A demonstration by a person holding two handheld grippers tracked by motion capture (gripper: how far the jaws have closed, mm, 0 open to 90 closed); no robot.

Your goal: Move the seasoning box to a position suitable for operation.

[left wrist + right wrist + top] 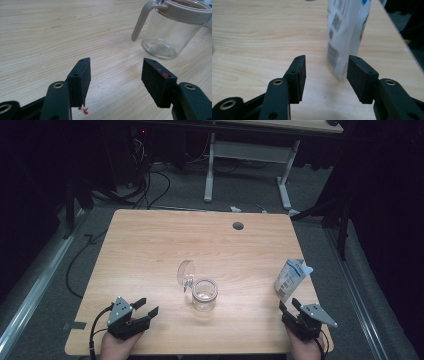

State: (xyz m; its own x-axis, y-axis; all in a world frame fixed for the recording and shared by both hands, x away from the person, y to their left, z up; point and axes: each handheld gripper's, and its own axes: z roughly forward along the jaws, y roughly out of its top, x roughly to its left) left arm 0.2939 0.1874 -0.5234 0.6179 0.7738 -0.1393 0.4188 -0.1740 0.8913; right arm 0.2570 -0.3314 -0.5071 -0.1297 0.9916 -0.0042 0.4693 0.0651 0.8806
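A: Both pairs of jaws stand spread with nothing between them. Those of the left gripper [146,306] show bare wood in the gap; those of the right gripper [290,306] frame the carton without touching it.

B: Largest first, then. The worktop [150,245]?

A: Pale wood, with a round cable hole [238,226] near its far edge. Its near edge is where the two hands come in.

B: How do the hands sit?

A: The left hand [117,345] rests at the near left corner, its gripper angled towards the middle of the worktop. The right hand [300,347] is at the near right corner, its gripper pointing away from the person, at the carton.

B: And the things themselves?

A: The white carton [290,277] stands near the right edge, just beyond the right gripper's jaws, leaning a little. The clear jar [204,294] stands upright near the middle, well apart from both grippers, its hinged lid [185,271] swung open and standing up at its far left.

B: Anything hard to read?

A: In the right gripper view the carton [347,32] is blurred and cut off at the top, so its print cannot be read. In the left gripper view the jar [172,30] runs off the top right corner; a beige rim and a curved beige handle [141,21] show. Both forearms are cut off by the bottom of the high view.
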